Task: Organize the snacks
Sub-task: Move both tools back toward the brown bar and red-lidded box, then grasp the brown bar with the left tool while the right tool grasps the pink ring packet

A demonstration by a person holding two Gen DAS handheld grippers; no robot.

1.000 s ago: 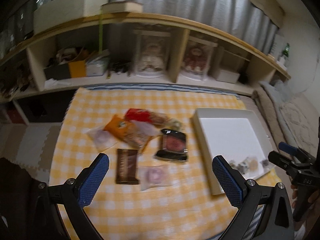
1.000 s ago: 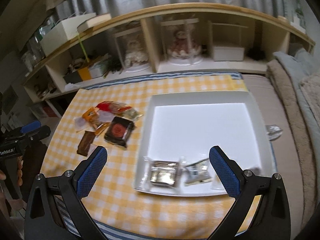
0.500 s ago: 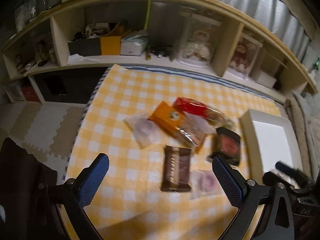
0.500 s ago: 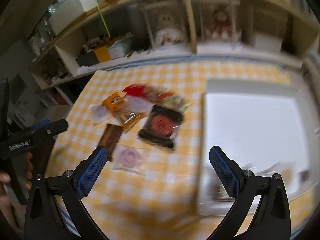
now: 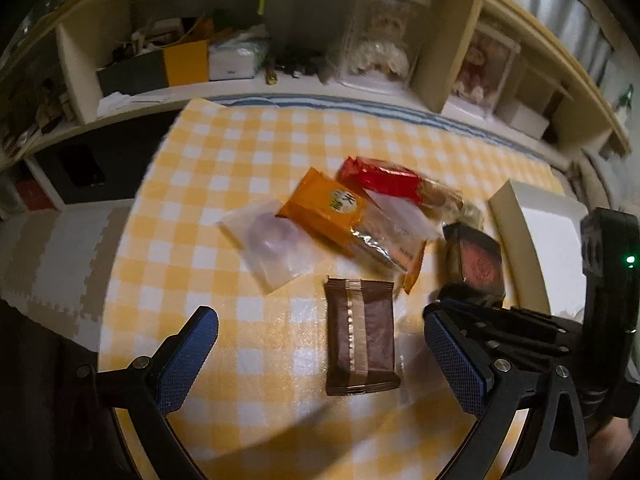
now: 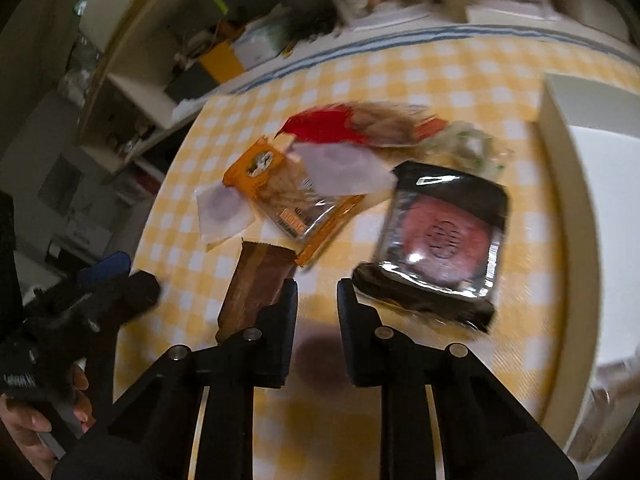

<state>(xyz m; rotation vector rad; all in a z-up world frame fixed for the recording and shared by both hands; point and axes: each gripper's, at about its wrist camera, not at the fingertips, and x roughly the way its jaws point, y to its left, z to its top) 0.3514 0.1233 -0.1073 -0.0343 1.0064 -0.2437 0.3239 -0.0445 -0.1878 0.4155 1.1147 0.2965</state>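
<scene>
White-walled shallow tray (image 6: pixel 554 184) at the right edge of the yellow-and-white checked cloth (image 5: pixel 256 160); its contents lie outside or blurred at the margin of both views and cannot be told. The snacks lie loose on the cloth left of the tray: a brown wrapped bar (image 5: pixel 362 346), an orange packet (image 5: pixel 340 214) partly over a clear pouch holding a pale round sweet (image 5: pixel 270 244), a red packet (image 5: pixel 384 180) behind them, and a black-rimmed pack with a pink round cake (image 6: pixel 444 240) nearest the tray.

The left view shows the left gripper (image 5: pixel 320 354) with its blue-padded fingers (image 5: pixel 182 356) spread wide on either side of the brown bar, not touching it. The right view shows the right gripper (image 6: pixel 317 292) with its fingers drawn close together, a narrow gap left; a pale wrapper seems to lie between them, but blur prevents telling whether it is pinched. Only the right view shows a greenish clear packet (image 6: pixel 468 148) behind the black pack.

A cream cubby shelf (image 5: pixel 444 52) of boxes and cased dolls stands behind the cloth; puzzle-edged floor mats (image 5: pixel 52 252) lie to the left.
</scene>
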